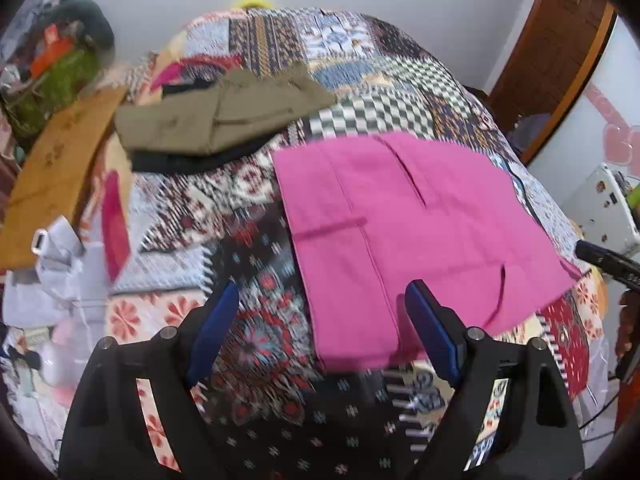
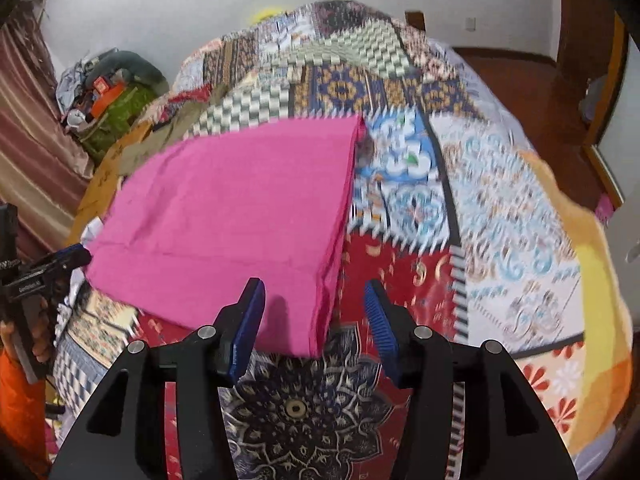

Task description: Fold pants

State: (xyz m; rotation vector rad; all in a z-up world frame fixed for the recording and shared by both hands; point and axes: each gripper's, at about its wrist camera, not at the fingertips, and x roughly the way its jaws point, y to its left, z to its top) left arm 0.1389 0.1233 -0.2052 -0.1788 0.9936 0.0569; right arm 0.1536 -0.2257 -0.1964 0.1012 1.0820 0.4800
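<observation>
both pairs of ribbed blue fingers [image 1: 434, 328] stand wide, holding nothing: the left gripper [image 1: 322, 300] and right gripper [image 2: 314, 302] each hover above a near edge of the one pink pants [image 1: 400, 216], smooth cloth folded to a flat rectangle on the patchwork bed quilt [image 2: 500, 208]. one olive folded garment [image 1: 216, 120] lies beyond, apart.

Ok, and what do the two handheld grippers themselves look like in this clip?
Both match: the left gripper and right gripper have matte black angular plastic bodies with slotted cut-outs, round silver pivot pins, and jaws faced with blue ribbed pads. In the right wrist view, the other black unit carries small white lettering, too blurred to read, and an orange sleeve shows beneath it.
</observation>
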